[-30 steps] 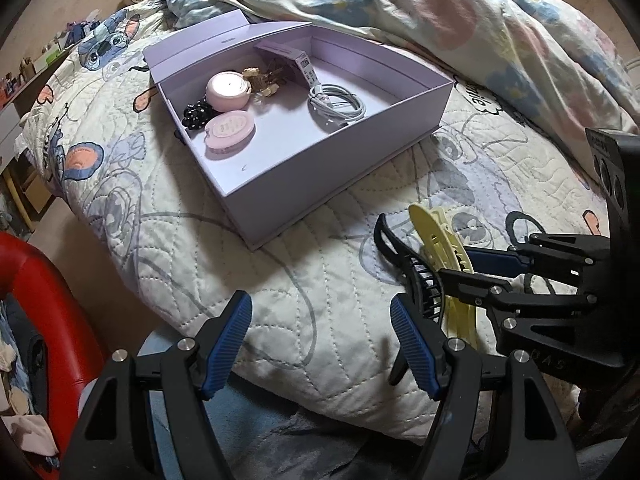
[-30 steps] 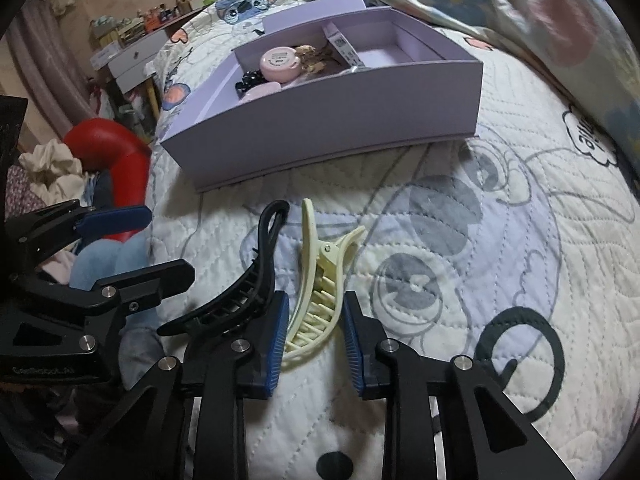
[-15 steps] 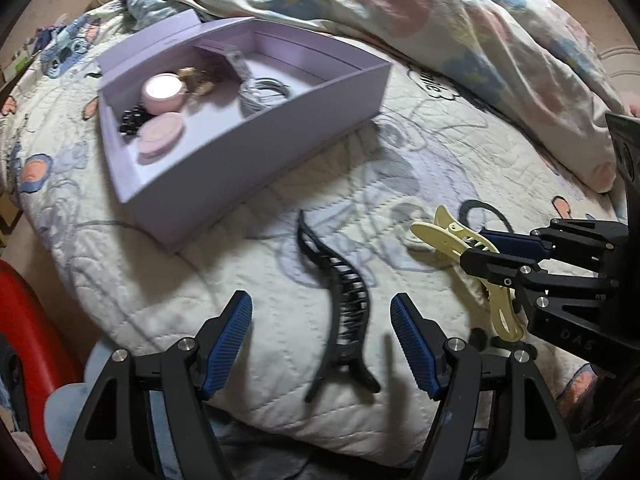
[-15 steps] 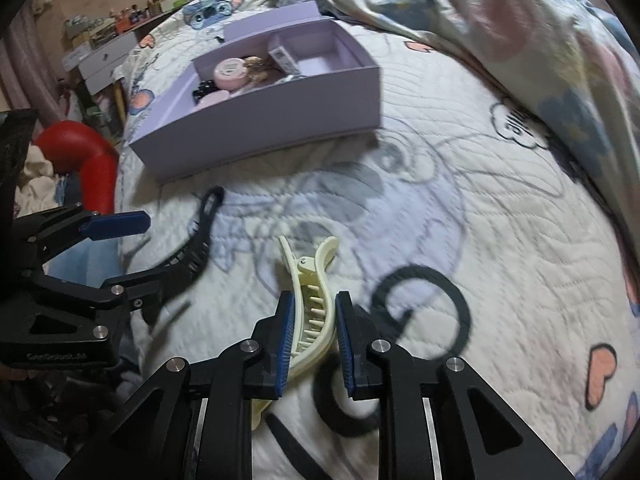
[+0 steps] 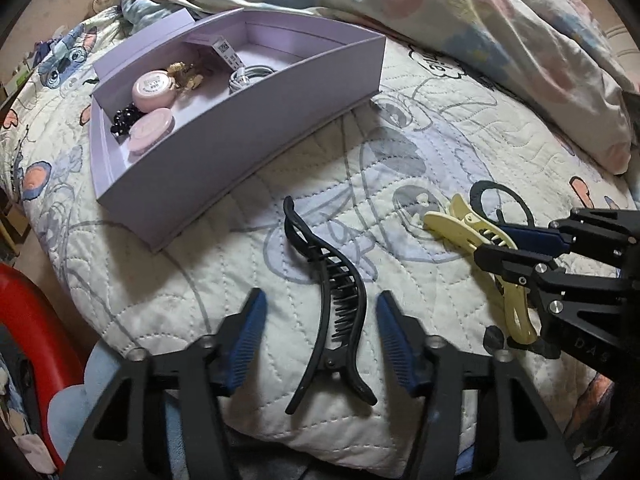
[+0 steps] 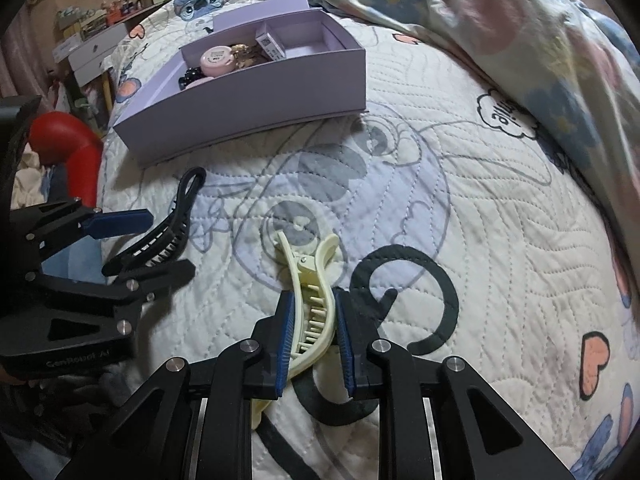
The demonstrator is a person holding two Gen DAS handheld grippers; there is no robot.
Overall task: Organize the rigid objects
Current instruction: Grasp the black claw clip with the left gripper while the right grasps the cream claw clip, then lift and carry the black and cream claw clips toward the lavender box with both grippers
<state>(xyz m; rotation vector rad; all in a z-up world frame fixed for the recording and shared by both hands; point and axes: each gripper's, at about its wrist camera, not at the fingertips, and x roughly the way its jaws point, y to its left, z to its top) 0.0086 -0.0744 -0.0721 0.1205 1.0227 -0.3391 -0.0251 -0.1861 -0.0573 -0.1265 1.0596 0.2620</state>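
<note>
A black hair claw (image 5: pixel 335 300) lies on the quilt between the fingers of my open left gripper (image 5: pixel 319 336), untouched; it also shows in the right wrist view (image 6: pixel 160 240). My right gripper (image 6: pixel 313 332) is shut on a pale yellow hair claw (image 6: pixel 310 304), also seen in the left wrist view (image 5: pixel 480 256). A lilac box (image 5: pixel 256 92) stands farther back on the bed, holding two pink round cases (image 5: pixel 154 88), a black hair tie, a gold clip, a white cable and a small carton. The box also shows in the right wrist view (image 6: pixel 256 96).
A rumpled floral duvet (image 5: pixel 460 12) lies behind and to the right of the box. The bed's edge runs along the left, with a red object (image 5: pixel 28 320) and clothes below it. A dresser with small items (image 6: pixel 92 44) stands at far left.
My right gripper has closed on the yellow claw and drawn it right, away from the black claw. My left gripper has moved so that the black claw lies between its open fingers.
</note>
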